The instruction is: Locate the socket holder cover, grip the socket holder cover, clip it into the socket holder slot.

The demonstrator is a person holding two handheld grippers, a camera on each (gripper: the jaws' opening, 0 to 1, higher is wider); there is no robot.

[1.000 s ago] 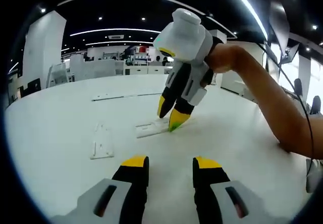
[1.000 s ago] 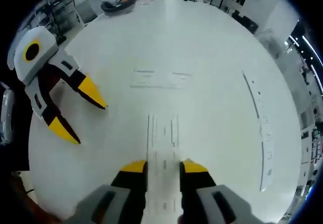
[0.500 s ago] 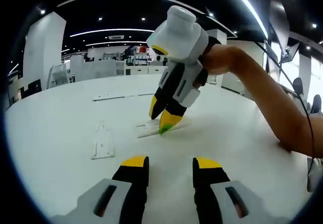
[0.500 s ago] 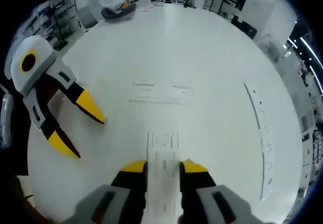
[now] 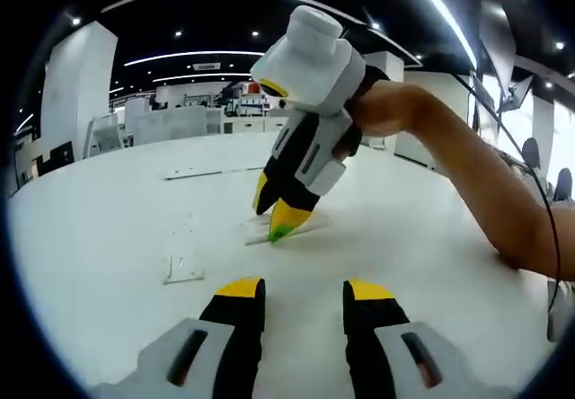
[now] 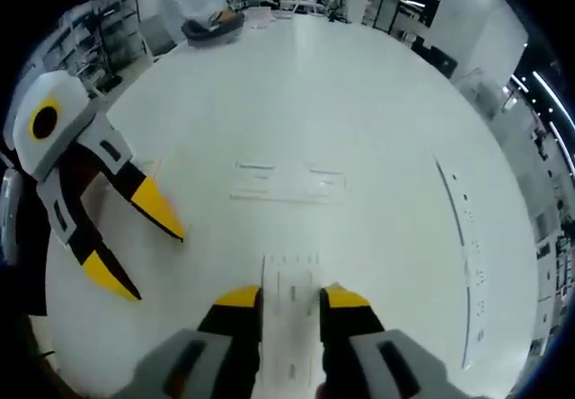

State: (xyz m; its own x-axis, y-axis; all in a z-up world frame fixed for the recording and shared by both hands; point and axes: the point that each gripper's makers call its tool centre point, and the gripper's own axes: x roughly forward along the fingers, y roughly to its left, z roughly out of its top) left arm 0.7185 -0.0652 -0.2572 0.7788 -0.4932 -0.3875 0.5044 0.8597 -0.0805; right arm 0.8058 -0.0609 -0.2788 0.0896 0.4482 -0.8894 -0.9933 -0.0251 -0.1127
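- Right gripper (image 6: 290,298): jaws clenched on the socket holder cover (image 6: 292,278), a white strip on the table (image 6: 359,102).
- Socket holder (image 6: 287,181): flat on the table, just beyond the cover.
- Left gripper (image 5: 303,293): jaws spread, empty, above the table, short of the cover.
- Long white rail (image 6: 465,237): right of the cover.

Right tongs (image 5: 271,215) clamp the socket holder cover (image 5: 286,229) against the white counter (image 5: 422,246); left tongs (image 5: 304,293) hover apart, jaws parted.
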